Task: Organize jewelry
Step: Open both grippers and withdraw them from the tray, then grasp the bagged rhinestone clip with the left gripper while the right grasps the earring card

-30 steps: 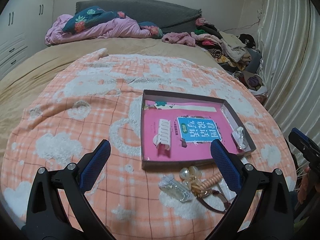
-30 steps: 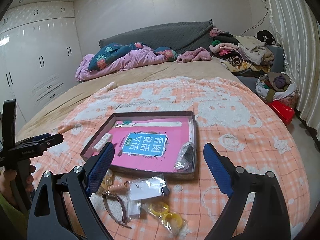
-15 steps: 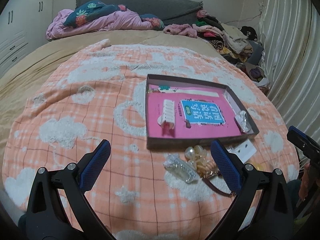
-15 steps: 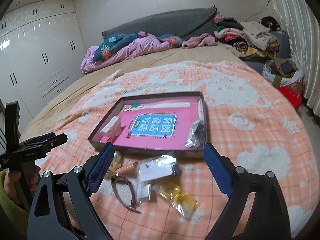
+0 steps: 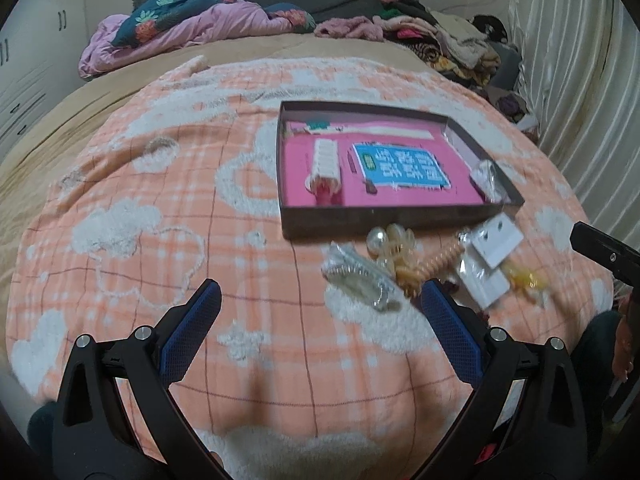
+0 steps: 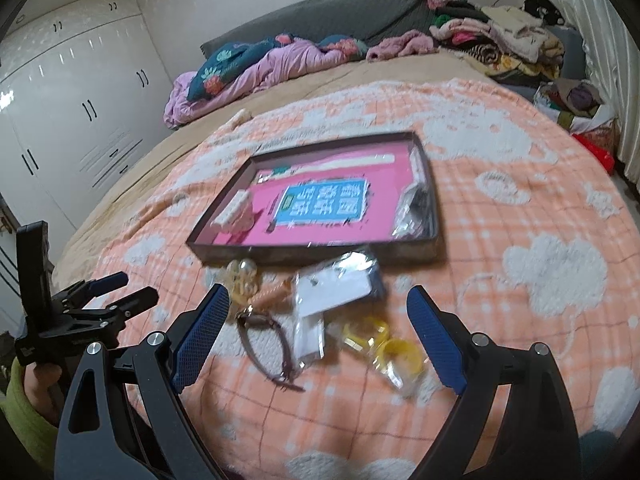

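A shallow dark tray (image 5: pixel 400 222) (image 6: pixel 320 251) with a pink floor lies on the orange checked blanket. It holds a white hair claw (image 5: pixel 326 164) and a clear packet (image 5: pixel 486 176). In front of it lies loose jewelry: a clear bag with a clip (image 5: pixel 360 278), pearl pieces (image 5: pixel 390 240) (image 6: pixel 244 276), a spiral hair tie (image 5: pixel 436 264), white earring cards (image 5: pixel 494 240) (image 6: pixel 340 286), yellow rings (image 6: pixel 384 344) and a brown band (image 6: pixel 264 340). My left gripper (image 5: pixel 320 296) hovers open just short of the bagged clip. My right gripper (image 6: pixel 318 300) stands open above the cards and rings, holding nothing.
The blanket (image 5: pixel 160 220) covers a bed with a crumpled pink quilt (image 6: pixel 256 72) and piled clothes (image 6: pixel 500 40) at its far end. White wardrobes (image 6: pixel 72 120) stand left, a curtain (image 5: pixel 580 80) right. A hand in a green sleeve (image 6: pixel 24 400) holds the left gripper (image 6: pixel 112 292).
Both grippers have sunk toward the blanket and tipped downward, so the tray and loose jewelry sit larger and nearer. Both pairs of jaws stayed wide apart.
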`<act>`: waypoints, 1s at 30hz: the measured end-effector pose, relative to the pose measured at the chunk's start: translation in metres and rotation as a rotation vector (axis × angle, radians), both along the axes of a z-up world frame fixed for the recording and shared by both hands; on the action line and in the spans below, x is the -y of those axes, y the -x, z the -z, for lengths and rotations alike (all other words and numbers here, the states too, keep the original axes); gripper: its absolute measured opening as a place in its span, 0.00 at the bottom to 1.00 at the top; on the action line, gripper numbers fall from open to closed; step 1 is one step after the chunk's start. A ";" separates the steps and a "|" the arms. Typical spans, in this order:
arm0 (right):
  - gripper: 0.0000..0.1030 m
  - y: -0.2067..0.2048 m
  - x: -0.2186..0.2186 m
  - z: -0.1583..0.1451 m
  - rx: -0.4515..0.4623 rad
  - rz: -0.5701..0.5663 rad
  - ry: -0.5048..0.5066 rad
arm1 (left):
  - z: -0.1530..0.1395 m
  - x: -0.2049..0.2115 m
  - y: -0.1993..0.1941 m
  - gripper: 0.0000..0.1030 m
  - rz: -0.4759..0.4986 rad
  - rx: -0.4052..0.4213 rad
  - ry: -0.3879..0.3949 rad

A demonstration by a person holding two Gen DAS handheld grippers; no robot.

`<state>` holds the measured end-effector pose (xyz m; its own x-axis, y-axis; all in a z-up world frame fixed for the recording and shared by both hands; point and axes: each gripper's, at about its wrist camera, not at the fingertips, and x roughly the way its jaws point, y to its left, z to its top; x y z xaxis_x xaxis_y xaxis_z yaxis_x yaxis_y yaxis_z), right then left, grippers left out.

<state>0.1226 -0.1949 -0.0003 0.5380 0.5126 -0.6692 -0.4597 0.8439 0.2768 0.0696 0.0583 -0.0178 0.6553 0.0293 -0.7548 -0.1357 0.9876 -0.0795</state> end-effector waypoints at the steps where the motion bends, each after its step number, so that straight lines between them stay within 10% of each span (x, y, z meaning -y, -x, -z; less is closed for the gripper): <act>1: 0.87 0.001 -0.002 0.004 -0.015 -0.004 -0.001 | 0.002 0.001 0.001 0.91 0.002 -0.005 0.000; 30: 0.15 -0.056 0.000 0.071 -0.307 0.057 -0.270 | 0.055 0.017 -0.042 0.91 0.144 -0.040 0.018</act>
<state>0.1783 -0.1947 -0.0708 0.3669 0.6666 -0.6488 -0.2754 0.7441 0.6087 0.1120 0.0417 -0.0730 0.6209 -0.0765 -0.7801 0.0034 0.9955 -0.0950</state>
